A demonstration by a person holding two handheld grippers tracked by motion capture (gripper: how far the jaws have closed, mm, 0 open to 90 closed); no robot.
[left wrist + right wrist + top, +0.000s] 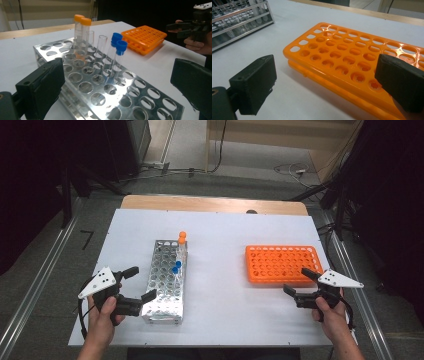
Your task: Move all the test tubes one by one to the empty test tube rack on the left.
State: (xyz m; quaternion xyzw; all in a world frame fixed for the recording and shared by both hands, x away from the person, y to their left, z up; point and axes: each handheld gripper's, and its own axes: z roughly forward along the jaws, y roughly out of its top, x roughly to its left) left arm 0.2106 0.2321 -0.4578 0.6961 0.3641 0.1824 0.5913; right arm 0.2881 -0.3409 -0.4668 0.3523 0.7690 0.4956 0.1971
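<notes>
On the white desk (220, 270), a metal rack (165, 280) stands at the left and an orange rack (282, 264) lies at the right, well apart from each other. Near the far right side of the metal rack stand two orange-capped tubes (82, 32), two uncapped clear tubes (96, 46) and two blue-capped tubes (117, 53), all upright in its holes; the other holes hold nothing. The orange rack's holes hold nothing either.

The left claw (136, 284) sits just beside the near left part of the metal rack, released, jaws spread wide with nothing between them; in the left gripper view its jaws frame the rack's near rows. One jaw tip lies close to the rack's left edge, though whether it touches cannot be told.

The right claw (299, 280) hovers at the near right corner of the orange rack, also released and gripping nothing. In the right gripper view its jaws straddle the rack's near edge, one over the bare desk, the other over the rack's holes. A hand (107, 317) holds each tool from the near side of the desk.
</notes>
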